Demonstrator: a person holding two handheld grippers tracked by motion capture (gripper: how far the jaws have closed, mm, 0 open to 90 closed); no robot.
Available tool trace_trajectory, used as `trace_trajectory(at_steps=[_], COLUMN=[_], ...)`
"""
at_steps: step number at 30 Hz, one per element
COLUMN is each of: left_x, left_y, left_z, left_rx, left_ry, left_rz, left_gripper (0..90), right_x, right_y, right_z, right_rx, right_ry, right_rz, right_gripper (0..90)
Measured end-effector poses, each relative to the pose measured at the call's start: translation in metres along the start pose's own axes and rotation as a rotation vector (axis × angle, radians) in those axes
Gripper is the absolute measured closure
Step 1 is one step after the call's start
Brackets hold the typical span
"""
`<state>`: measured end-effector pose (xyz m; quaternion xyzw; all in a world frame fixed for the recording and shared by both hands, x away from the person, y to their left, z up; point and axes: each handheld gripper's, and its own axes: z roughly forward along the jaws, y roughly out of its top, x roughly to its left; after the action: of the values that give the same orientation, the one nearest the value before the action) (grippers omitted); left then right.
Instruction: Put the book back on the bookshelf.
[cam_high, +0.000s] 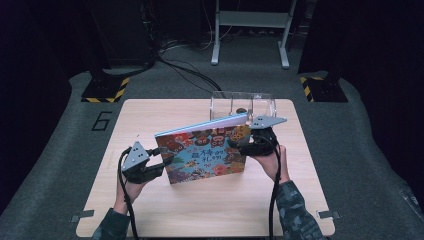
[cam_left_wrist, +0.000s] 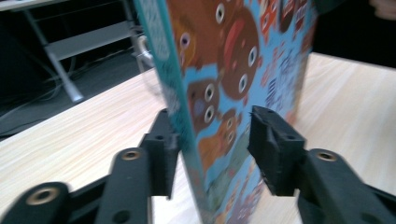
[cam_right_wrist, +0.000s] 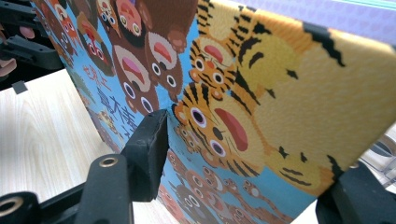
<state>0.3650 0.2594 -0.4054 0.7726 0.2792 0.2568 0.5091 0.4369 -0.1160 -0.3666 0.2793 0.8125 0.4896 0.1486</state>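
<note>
Picture book (cam_high: 205, 152) (bright cartoon animals on blue) stands on edge on the wooden table (cam_high: 150, 210), between the two tongs. Left gripper (cam_high: 166, 159) straddles its spine edge, jaws spread with a gap on one side. Right gripper (cam_high: 239, 146) spans the opposite corner; whether it clamps I cannot tell.

Left gripper (cam_high: 161, 161) sits low at the left, jaws parted. Right gripper (cam_high: 239, 145) is raised at the right, jaws spread wide. Both forearms reach forward.

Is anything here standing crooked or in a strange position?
Yes. The picture book stands on its edge on the table, tilted and upside down. The left gripper straddles its one side, the right gripper the other.
</note>
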Motion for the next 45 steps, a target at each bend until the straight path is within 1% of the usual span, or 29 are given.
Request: trace_trajectory(at_steps=[1,2,4,5,6,7,8,9,11,13,15,17,19,21,23,25,26,27,28,29,32,35,38,39,41,42,43,44,45], left_x=[0.0,0.001,0.001,0.001,0.001,0.0,0.001,0.001,0.001,0.001,0.003,0.003,0.005,0.005,0.005,0.005,0.003,0.003,0.002,0.001,-0.001,-0.003,-0.002,-0.002,0.0,0.002,0.002,0.003,0.005], left_y=[0.001,0.003,0.007,0.007,0.009,0.011,0.013,0.014,0.014,0.011,0.012,0.011,0.012,0.012,0.012,0.013,0.014,0.014,0.014,0.014,0.015,0.016,0.016,0.017,0.018,0.019,0.019,0.02,0.022], left_z=[0.001,0.002,0.005,0.005,0.006,0.007,0.007,0.007,0.007,0.006,0.005,0.005,0.004,0.004,0.004,0.005,0.004,0.004,0.004,0.004,0.003,0.002,0.001,0.001,0.002,0.001,0.002,0.002,0.002], left_rx=[-0.017,-0.023,-0.049,-0.049,-0.046,-0.042,-0.023,-0.01,-0.009,-0.033,-0.027,-0.029,-0.024,-0.025,-0.029,-0.032,-0.02,-0.02,-0.022,-0.017,-0.009,-0.002,-0.002,0.005,0.011,0.016,0.022,0.022,0.028], left_ry=[-0.011,-0.019,-0.036,-0.036,-0.032,-0.027,-0.023,-0.017,-0.024,-0.036,-0.044,-0.051,-0.056,-0.061,-0.069,-0.079,-0.085,-0.085,-0.078,-0.079,-0.084,-0.086,-0.107,-0.111,-0.13,-0.139,-0.147,-0.158,-0.161], left_rz=[-0.003,0.009,-0.011,-0.011,0.002,-0.002,0.019,0.031,0.04,0.05,0.06,0.06,0.055,0.055,0.055,0.063,0.072,0.072,0.069,0.079,0.093,0.083,0.063,0.07,0.057,0.07,0.058,0.034,0.033], left_gripper=[52.4,52.1,52.2,52.2,52.2,53.4,56.2,56.2,56.8,58.6,59.6,61.0,61.9,63.9,64.7,66.3,67.8,68.1,68.1,68.8,69.7,70.4,71.3,71.3,71.4,71.3,71.3,70.7,70.5], right_x=[0.0,0.0,-0.001,-0.001,-0.002,-0.002,-0.002,-0.002,-0.001,-0.002,-0.001,-0.001,-0.003,-0.009,-0.01,-0.011,-0.012,-0.012,-0.013,-0.015,-0.016,-0.016,-0.015,-0.015,-0.015,-0.015,-0.015,-0.014,-0.015], right_y=[0.0,0.0,-0.001,-0.001,-0.001,-0.001,-0.001,-0.001,-0.001,-0.001,-0.002,-0.003,-0.004,-0.006,-0.006,-0.005,-0.004,-0.004,-0.004,-0.004,-0.003,0.0,0.002,0.002,0.001,0.001,0.001,0.001,0.001], right_z=[0.0,0.0,0.0,0.0,0.0,0.0,0.0,0.0,-0.001,-0.001,-0.002,-0.006,-0.008,-0.016,-0.016,-0.014,-0.011,-0.011,-0.008,-0.004,0.002,0.007,0.008,0.008,0.007,0.007,0.007,0.007,0.007], right_rx=[0.0,0.002,0.001,0.001,0.002,0.001,0.002,0.002,0.004,0.008,0.009,0.016,0.014,0.002,0.0,0.009,-0.005,-0.005,-0.004,-0.021,-0.013,-0.022,-0.027,-0.027,-0.029,-0.03,-0.03,-0.031,-0.032], right_ry=[0.0,0.003,0.013,0.013,0.015,0.016,0.016,0.016,0.015,0.015,0.019,-0.006,-0.01,-0.039,-0.039,-0.06,-0.078,-0.078,-0.097,-0.082,-0.095,-0.091,-0.102,-0.102,-0.104,-0.105,-0.105,-0.107,-0.107], right_rz=[0.0,0.003,-0.001,-0.001,0.002,0.001,0.004,0.004,0.008,0.007,0.008,0.004,0.014,0.042,0.055,0.059,0.064,0.064,0.071,0.096,0.1,0.113,0.116,0.116,0.116,0.11,0.11,0.112,0.105], right_gripper=[41.5,41.3,41.2,41.2,41.2,41.1,41.0,41.0,40.8,40.1,39.2,34.3,34.2,32.5,30.7,29.7,28.0,28.0,26.1,26.1,23.7,23.7,24.1,24.1,24.3,24.7,24.7,24.9,25.0])
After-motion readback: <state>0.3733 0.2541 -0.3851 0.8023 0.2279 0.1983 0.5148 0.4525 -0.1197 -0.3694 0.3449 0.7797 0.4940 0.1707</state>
